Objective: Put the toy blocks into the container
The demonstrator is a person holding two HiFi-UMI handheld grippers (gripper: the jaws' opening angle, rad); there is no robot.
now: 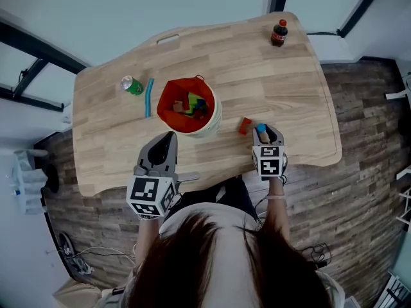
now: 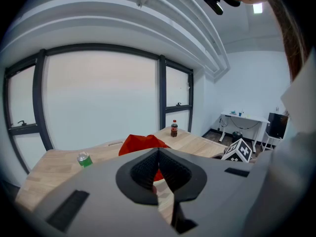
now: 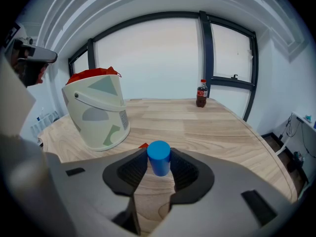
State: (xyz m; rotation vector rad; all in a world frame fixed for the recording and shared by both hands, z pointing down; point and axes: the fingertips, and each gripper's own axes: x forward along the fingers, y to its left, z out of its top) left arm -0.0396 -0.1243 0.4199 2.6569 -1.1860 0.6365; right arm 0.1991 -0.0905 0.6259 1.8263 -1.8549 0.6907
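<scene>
Right gripper (image 3: pixel 159 166): jaws pinched on an upright blue cylinder block (image 3: pixel 159 157), at the table's near right.
Left gripper (image 2: pixel 158 151): jaws pressed together at the tips with nothing between them, held near the container's near side.
Container (image 1: pixel 216 119): a pale, red-lined bucket in the middle of the wooden table (image 1: pixel 282 88), with several coloured blocks (image 1: pixel 194 104) inside.
Red block (image 1: pixel 244 126): on the table between the container and the right gripper, just left of the blue cylinder block.
Far left: green can (image 1: pixel 132 85) and blue stick (image 1: pixel 149 97).
Far right: cola bottle (image 1: pixel 279 33).
</scene>
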